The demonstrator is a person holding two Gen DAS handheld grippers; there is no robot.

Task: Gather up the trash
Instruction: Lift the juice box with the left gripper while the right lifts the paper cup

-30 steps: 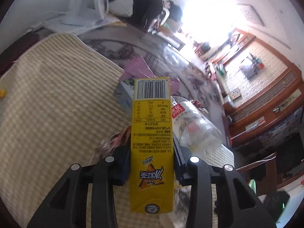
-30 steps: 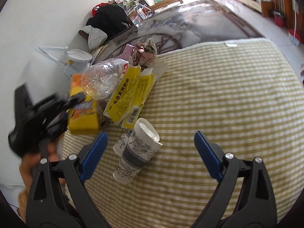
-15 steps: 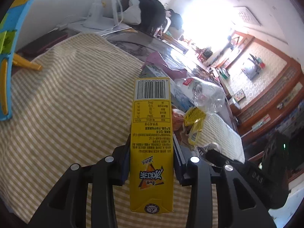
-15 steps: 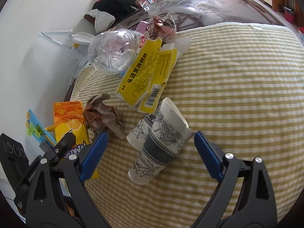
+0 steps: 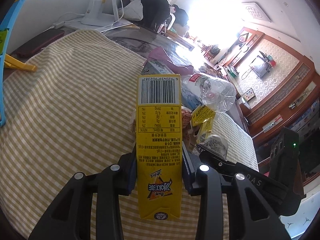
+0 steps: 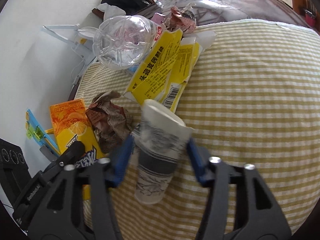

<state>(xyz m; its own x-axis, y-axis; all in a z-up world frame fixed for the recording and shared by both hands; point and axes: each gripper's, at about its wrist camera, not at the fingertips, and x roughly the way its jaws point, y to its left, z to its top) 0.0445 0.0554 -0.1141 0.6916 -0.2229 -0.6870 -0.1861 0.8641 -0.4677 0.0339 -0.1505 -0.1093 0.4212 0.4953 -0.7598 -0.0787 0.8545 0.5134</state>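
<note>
Your left gripper (image 5: 159, 166) clamped on tall yellow drink carton (image 5: 159, 140) (barcode end pointing away), held over yellow-checked cloth (image 5: 70, 110). Your right gripper (image 6: 159, 150) closing, patterned paper cup (image 6: 158, 152) between blue pads (image 6: 123, 152), contact blurred. Crumpled brown wrapper (image 6: 109, 120), clear plastic bottle (image 6: 122, 42), flattened yellow box (image 6: 160, 70) lie near on cloth.

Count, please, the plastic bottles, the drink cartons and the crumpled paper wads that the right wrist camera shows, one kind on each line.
Plastic bottle: 1
Drink carton: 1
Crumpled paper wads: 2
Total: 4
</note>
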